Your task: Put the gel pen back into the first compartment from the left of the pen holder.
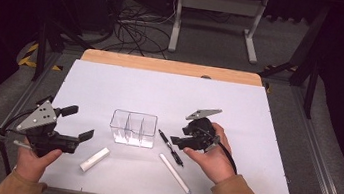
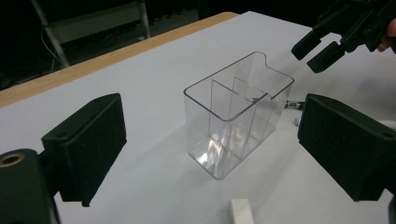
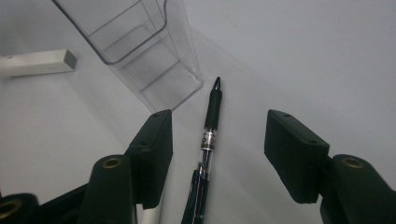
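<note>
A person sits at a white table (image 1: 110, 89), holding a gripper in each hand. The right gripper (image 1: 178, 140) hangs low over a black pen (image 1: 171, 148) that lies flat on the table just right of a clear box (image 1: 133, 128). Its jaws are spread wide, one on each side of the pen, touching nothing. In the right gripper view the pen (image 3: 208, 135) runs up between the two jaws, its tip pointing toward the box's near corner (image 3: 154, 60), close to it but apart.

The box is a clear plastic organiser with inner dividers — it stands upright near the middle of the table, nothing inside it. In the left gripper view the box (image 2: 233, 116) sits ahead, framed by that gripper's jaws.

The left gripper (image 1: 78, 125) is held off to the left, near the table's edge, well apart from the box, its jaws wide and holding nothing.

Two white sticks lie flat on the table in front of the box — a short block (image 1: 94, 159) at the left and a thin white pen (image 1: 175, 174) at the right, just beside the black one.
</note>
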